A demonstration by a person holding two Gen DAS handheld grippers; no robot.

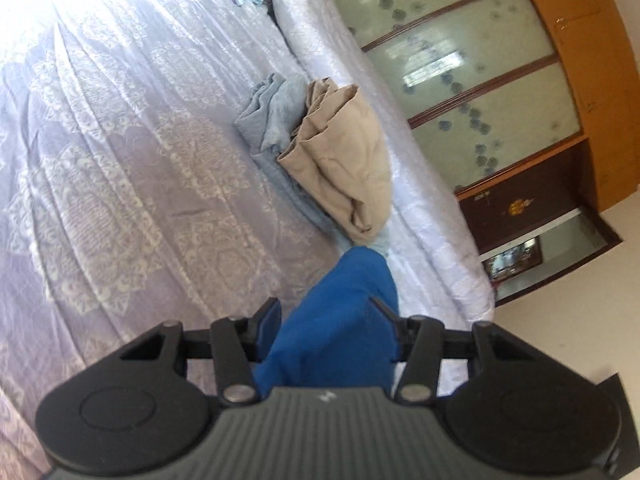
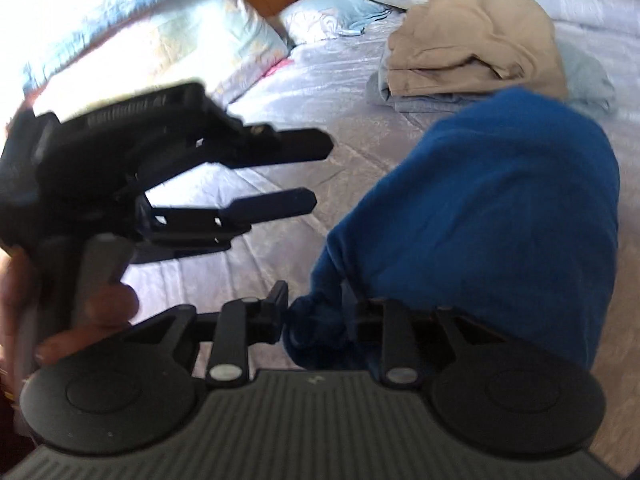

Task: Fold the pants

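Blue fleecy pants (image 2: 480, 216) bunch, apparently clamped in right gripper (image 2: 320, 312) jaws; left gripper (image 2: 316, 172) jaws apart.

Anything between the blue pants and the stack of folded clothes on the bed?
Nothing visible. Only bare bedspread lies between the blue pants, pinched in the right hand-held gripper, and the folded stack.

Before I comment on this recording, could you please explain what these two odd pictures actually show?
No robot here: a person holds a two-finger gripper in each hand, each carrying a fisheye camera looking along its fingers. One picture is from the left gripper, the other from the right. The right gripper appears clamped on bunched blue pants, over the patterned bed. The left gripper, seen from the right camera, is open and empty beside the cloth. Farther back, folded beige pants lie on a grey-blue garment.
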